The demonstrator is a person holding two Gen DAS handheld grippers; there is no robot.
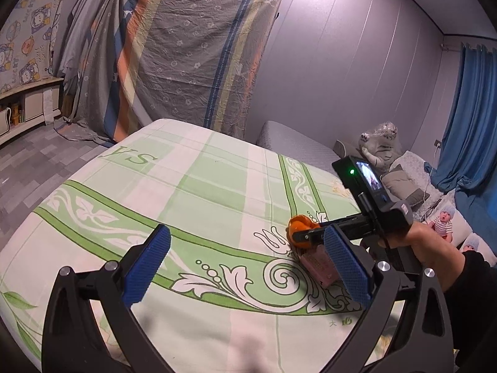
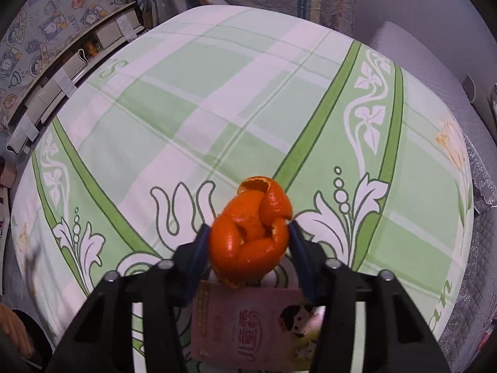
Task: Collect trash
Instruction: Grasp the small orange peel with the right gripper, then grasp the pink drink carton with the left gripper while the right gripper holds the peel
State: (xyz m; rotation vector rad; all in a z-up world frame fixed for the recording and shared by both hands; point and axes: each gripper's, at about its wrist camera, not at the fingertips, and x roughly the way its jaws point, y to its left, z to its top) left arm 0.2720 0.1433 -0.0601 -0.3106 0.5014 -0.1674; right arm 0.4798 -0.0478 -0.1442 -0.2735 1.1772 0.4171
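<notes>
Where right gripper (image 2: 250, 239) jaws clamp it, orange peel (image 2: 251, 233) curled, glossy; left gripper (image 1: 245, 267) jaws apart.

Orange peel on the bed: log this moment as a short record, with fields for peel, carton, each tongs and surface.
peel: orange peel, curled, between the right tongs' pads
carton: pink carton, lying flat beside the peel, partly under the right tongs
right tongs: right tongs, pointing down, shut on the peel
left tongs: left tongs, open, nothing between them
surface: green and white bedsheet
</notes>
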